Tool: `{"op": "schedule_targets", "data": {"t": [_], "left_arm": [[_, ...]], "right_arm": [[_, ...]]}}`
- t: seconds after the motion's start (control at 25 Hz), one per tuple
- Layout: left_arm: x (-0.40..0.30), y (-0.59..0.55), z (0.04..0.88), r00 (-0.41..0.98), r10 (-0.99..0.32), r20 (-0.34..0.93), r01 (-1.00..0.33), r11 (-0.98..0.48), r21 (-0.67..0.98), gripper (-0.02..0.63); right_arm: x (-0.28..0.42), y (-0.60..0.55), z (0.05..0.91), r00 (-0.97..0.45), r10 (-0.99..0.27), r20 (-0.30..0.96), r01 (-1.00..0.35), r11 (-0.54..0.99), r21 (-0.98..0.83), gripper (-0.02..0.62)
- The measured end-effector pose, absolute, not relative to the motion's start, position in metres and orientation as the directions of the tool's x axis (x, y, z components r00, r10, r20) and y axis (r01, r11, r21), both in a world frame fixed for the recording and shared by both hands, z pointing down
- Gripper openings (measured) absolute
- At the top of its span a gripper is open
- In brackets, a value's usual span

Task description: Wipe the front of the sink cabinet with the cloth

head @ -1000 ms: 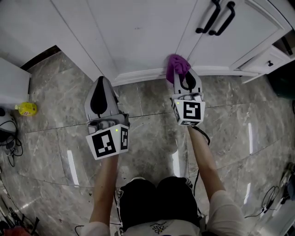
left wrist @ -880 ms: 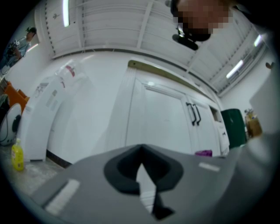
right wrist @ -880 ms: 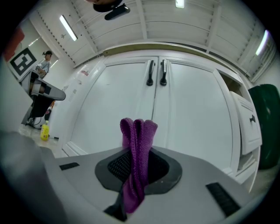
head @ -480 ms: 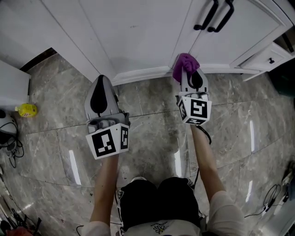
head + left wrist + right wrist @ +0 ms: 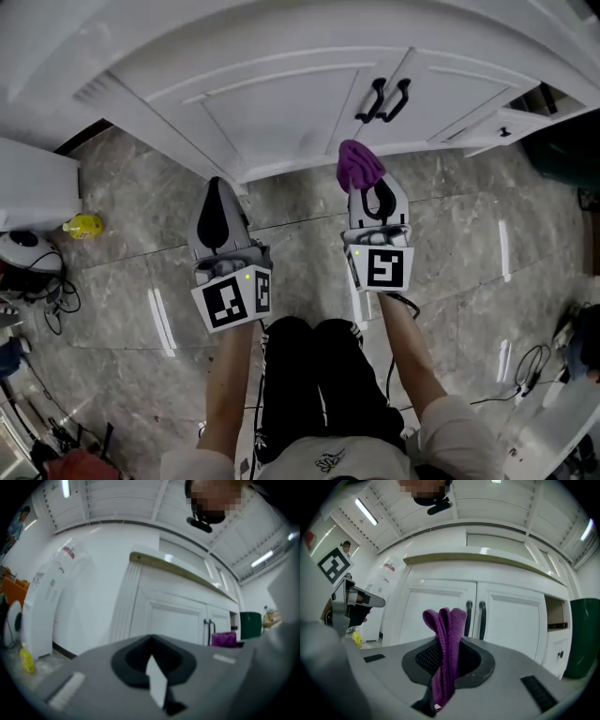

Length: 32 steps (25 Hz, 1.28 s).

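Note:
The white sink cabinet [image 5: 281, 103] has two doors with black handles [image 5: 380, 99]. In the head view my right gripper [image 5: 364, 180] is shut on a bunched purple cloth [image 5: 357, 164], held over the floor a little in front of the cabinet's base and clear of it. The right gripper view shows the cloth [image 5: 446, 639] standing up between the jaws, with the door handles [image 5: 476, 618] beyond. My left gripper [image 5: 217, 187] hangs over the floor to the left, shut and holding nothing; its jaws meet in the left gripper view [image 5: 157, 686].
A yellow bottle [image 5: 82, 225] stands on the grey tile floor by a white appliance [image 5: 33, 187] at the left. Cables [image 5: 47, 291] lie near it. A dark green bin [image 5: 581, 639] and small drawers [image 5: 502, 127] are to the right of the doors.
The right gripper with the cloth slid right along the cabinet's base, then came away from it. The view has pulled back, so more of the cabinet front shows.

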State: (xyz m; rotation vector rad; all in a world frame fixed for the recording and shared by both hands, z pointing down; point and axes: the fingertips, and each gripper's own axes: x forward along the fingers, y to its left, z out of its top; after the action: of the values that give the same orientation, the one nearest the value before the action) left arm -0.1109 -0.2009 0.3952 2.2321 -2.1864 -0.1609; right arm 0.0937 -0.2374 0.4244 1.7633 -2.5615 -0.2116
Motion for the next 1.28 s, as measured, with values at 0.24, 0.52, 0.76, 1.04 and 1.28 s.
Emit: {"op": "schedule_targets", "data": {"t": [0.24,0.52,0.76,1.04,1.28], "left_arm": [[-0.110,-0.164,0.186,0.046,-0.999,-0.017,-0.997,-0.047,0.068,0.005],[-0.099,-0.109,-0.047,0.111,-0.993,-0.050,-0.993,-0.113,0.043,0.005],[-0.084,-0.050,-0.139,0.149,-0.975,-0.163,-0.988,-0.155,0.022,0.005],[-0.102,-0.026,-0.153,0.137,-0.981,-0.136,-0.990,-0.139,0.002,0.005],[-0.098,-0.007,-0.162,0.125,-0.979,-0.161,-0.991,-0.118,-0.056,0.005]], "right_arm": [[0.082,-0.195,0.210,-0.385,-0.923,0.006,-0.914,0.382,0.139,0.055],[0.082,-0.144,-0.035,-0.400,-0.916,0.032,-0.911,0.402,0.095,0.055],[0.088,-0.083,-0.148,-0.443,-0.894,-0.062,-0.890,0.430,0.152,0.055],[0.088,-0.045,-0.166,-0.419,-0.902,-0.103,-0.907,0.412,0.083,0.055],[0.082,-0.017,-0.171,-0.432,-0.893,-0.122,-0.902,0.426,0.074,0.055]]}}
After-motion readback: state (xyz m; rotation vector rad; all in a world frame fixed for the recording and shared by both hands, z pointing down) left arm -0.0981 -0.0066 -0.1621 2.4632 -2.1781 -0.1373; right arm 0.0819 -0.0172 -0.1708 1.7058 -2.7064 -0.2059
